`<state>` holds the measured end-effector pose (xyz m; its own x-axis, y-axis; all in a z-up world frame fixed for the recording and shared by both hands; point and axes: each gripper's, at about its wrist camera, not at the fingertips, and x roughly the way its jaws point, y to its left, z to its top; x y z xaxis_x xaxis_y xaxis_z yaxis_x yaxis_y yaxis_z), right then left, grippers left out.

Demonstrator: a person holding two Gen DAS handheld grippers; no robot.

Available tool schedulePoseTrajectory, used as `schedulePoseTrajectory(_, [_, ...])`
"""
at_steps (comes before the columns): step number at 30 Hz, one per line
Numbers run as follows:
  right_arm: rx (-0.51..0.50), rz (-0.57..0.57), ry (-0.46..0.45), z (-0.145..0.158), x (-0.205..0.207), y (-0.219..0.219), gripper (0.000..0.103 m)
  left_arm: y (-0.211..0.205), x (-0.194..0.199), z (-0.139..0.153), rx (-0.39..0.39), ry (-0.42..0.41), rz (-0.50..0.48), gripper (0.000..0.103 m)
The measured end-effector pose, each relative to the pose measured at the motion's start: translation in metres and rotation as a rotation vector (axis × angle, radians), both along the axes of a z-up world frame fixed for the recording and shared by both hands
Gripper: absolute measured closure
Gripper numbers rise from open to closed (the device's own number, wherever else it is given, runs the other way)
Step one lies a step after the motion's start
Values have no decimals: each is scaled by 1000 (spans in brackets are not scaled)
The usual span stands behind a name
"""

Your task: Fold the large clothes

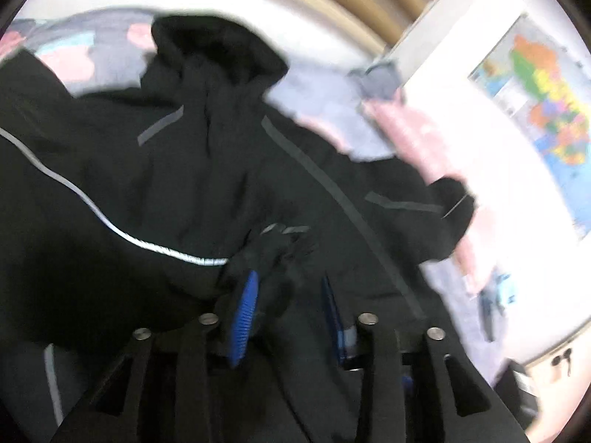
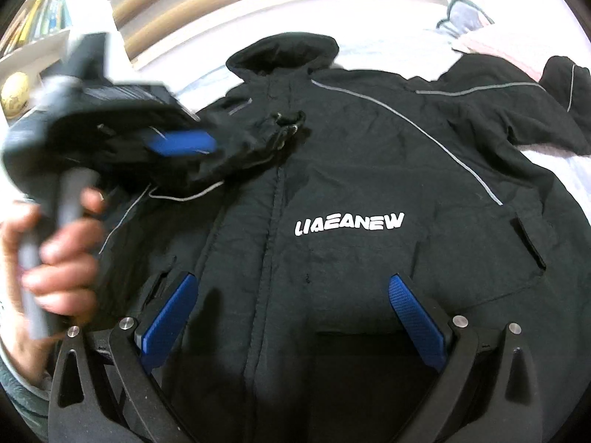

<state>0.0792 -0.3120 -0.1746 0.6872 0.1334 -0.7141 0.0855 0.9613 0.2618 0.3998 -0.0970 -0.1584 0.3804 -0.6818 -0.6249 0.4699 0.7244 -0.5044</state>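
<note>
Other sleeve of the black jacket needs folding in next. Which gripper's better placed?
Right. The right gripper is open and empty over the jacket, and the spread sleeve lies on that side. The left gripper has the folded cuff between its pads.

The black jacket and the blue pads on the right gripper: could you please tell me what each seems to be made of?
Black jacket: looks like a matte woven synthetic shell, perhaps nylon, given its fine crinkles; the grey piping appears reflective, and the white lettering printed.
Blue pads: probably rubber or soft plastic, since the surface is finely textured and not shiny.
</note>
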Motion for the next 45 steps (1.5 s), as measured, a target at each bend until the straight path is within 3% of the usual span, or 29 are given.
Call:
schedulePoseTrajectory(2, [11, 10, 41, 12, 3, -5, 0, 15, -11, 20, -14, -53, 11, 38])
schedulePoseTrajectory(6, [6, 69, 134, 46, 41, -11, 0, 60, -32, 57, 13, -172, 81, 34])
schedulePoseTrajectory(8, [33, 96, 142, 58, 73, -11, 0, 72, -32, 60, 49, -201, 140, 34])
schedulePoseTrajectory(10, [-8, 99, 122, 63, 103, -7, 0, 89, -35, 60, 75, -215, 202, 34])
schedulePoseTrajectory(13, [-41, 92, 107, 54, 148, -3, 9, 106, -36, 51, 97, -213, 252, 34])
schedulePoseTrajectory(16, [79, 95, 192, 26, 182, -6, 13, 118, -34, 46, 113, -203, 262, 34])
schedulePoseTrajectory(18, [178, 85, 249, 4, 197, -8, 20, 124, -31, 48, 119, -208, 267, 34])
schedulePoseTrajectory(20, [229, 120, 240, -3, 205, -5, 52, 123, -30, 51, 128, -206, 271, 34])
schedulePoseTrajectory(22, [178, 146, 190, 10, 203, 1, 62, 123, -29, 52, 158, -211, 284, 34])
schedulePoseTrajectory(25, [30, 132, 81, 51, 189, 0, 66, 117, -25, 59, 221, -255, 331, 34])
schedulePoseTrajectory(29, [-201, 43, -92, 115, 164, -27, 67, 120, -18, 68, 172, -248, 351, 34])
schedulePoseTrajectory(32, [-316, -19, -129, 137, 151, -62, 67, 108, -1, 63, 170, -200, 341, 34])
schedulePoseTrajectory(35, [-349, -52, -55, 122, 152, -96, 66, 82, 22, 39, 216, -130, 309, 34])
schedulePoseTrajectory(39, [-284, -34, 97, 60, 167, -122, 66, 59, 43, -16, 302, -35, 300, 35])
schedulePoseTrajectory(42, [-216, -43, 188, 15, 174, -135, 64, 60, 45, -43, 316, -38, 313, 35])
schedulePoseTrajectory(45, [-104, -36, 180, 12, 168, -151, 60, 56, 41, -46, 345, -75, 315, 35])
